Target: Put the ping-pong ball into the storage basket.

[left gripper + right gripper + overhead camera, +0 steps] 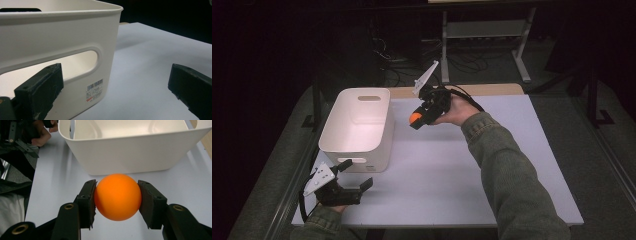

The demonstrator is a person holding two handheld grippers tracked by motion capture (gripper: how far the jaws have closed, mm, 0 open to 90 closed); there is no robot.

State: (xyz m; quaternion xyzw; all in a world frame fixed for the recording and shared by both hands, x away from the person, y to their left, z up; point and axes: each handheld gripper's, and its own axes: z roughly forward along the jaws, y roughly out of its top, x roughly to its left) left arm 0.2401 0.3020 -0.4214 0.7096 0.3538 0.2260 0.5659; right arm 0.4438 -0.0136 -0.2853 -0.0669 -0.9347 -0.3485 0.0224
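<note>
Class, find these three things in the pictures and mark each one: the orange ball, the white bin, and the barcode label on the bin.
orange ball [117, 196], right gripper view, centre of its front surface.
white bin [380, 131], high view, its right side wall.
barcode label [95, 89], left gripper view, middle of the sticker.

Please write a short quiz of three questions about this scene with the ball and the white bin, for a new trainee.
1. True or false: the right tongs are shut on the orange ball.
2. Where is the ball now: A) inside the white bin, B) lying on the table, C) in the air beside the bin?
3. What is between the jaws of the left tongs?

Key
1. True; both pads press on its sides.
2. C; it is held above the table, just outside the bin's side wall.
3. Nothing; they stand open near the bin's front wall with the handle slot.
</note>
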